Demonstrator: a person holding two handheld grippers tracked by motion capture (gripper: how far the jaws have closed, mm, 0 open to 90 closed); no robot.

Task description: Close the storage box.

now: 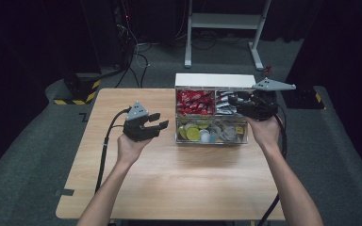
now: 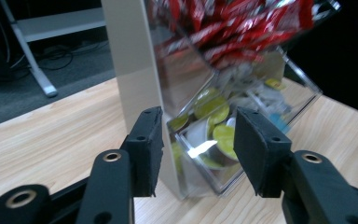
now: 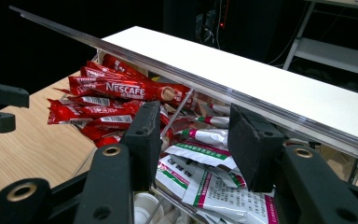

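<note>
Left gripper (image 1: pixel 154 120) hovers beside the clear organizer (image 1: pixel 238 137) on the counter (image 1: pixel 169 179), fingers (image 2: pixel 145 144) wide. Right gripper (image 3: pixel 193 149), fingers wide and empty, hangs over white sachets (image 3: pixel 214 182).

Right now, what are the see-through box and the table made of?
The box looks like clear glossy plastic: you can see the packets and capsules through its shiny walls. The table looks like pale wood or wood-look laminate, with grain lines and a smooth matte top.
</note>
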